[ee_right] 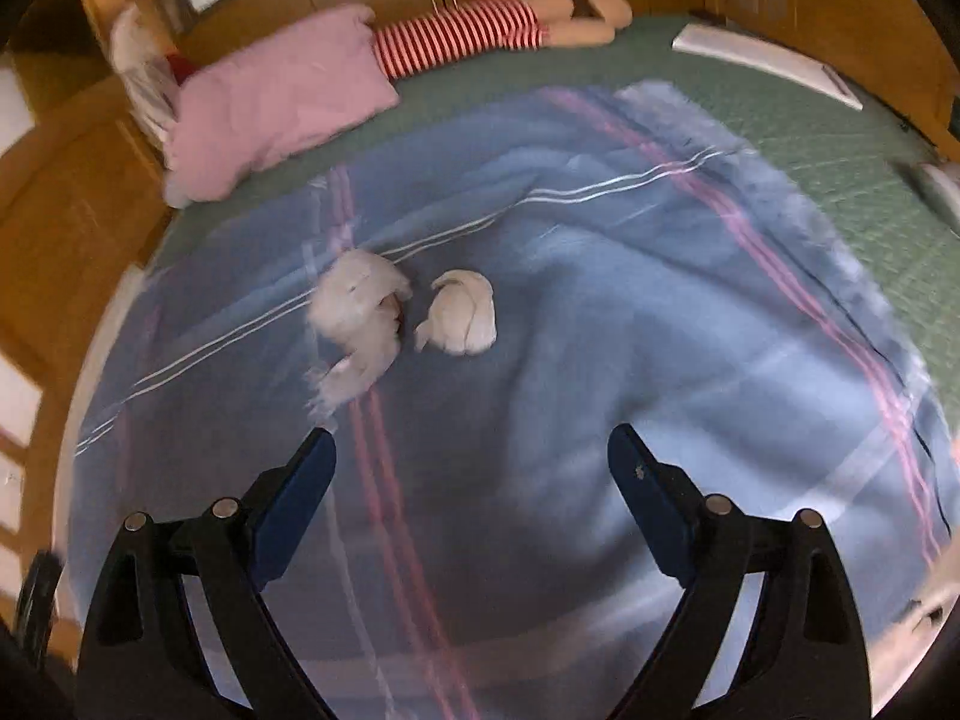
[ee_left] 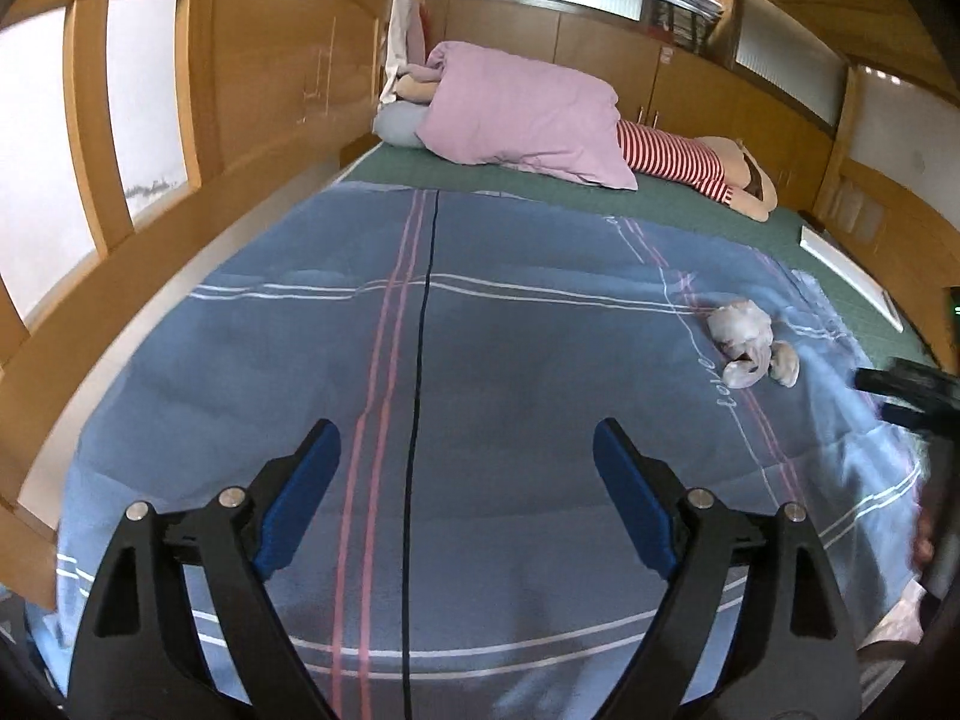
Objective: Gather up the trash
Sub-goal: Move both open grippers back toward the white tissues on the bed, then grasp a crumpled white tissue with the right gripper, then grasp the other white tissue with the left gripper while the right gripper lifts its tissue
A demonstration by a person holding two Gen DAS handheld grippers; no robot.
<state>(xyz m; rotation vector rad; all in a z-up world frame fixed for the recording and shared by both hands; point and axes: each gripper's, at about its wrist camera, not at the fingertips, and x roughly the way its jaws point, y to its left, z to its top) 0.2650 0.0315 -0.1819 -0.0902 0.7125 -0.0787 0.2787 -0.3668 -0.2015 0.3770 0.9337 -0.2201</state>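
Two crumpled white tissue wads lie on a blue plaid blanket [ee_right: 600, 312]. In the right wrist view the larger wad [ee_right: 360, 312] is left of the smaller wad [ee_right: 462, 315], both ahead of my right gripper [ee_right: 471, 450], which is open and empty above the blanket. In the left wrist view the larger wad [ee_left: 739, 324] and the smaller wad [ee_left: 785, 363] lie far right. My left gripper [ee_left: 467, 444] is open and empty over the blanket [ee_left: 480, 330]. The right gripper's black body [ee_left: 906, 387] shows at the right edge.
A pink pillow [ee_left: 522, 114] and a striped stuffed doll [ee_left: 690, 165] lie at the bed's far end on a green sheet [ee_left: 690, 210]. A wooden headboard [ee_left: 198, 96] runs along the left. A white flat object [ee_right: 768, 60] lies near the right wooden rim.
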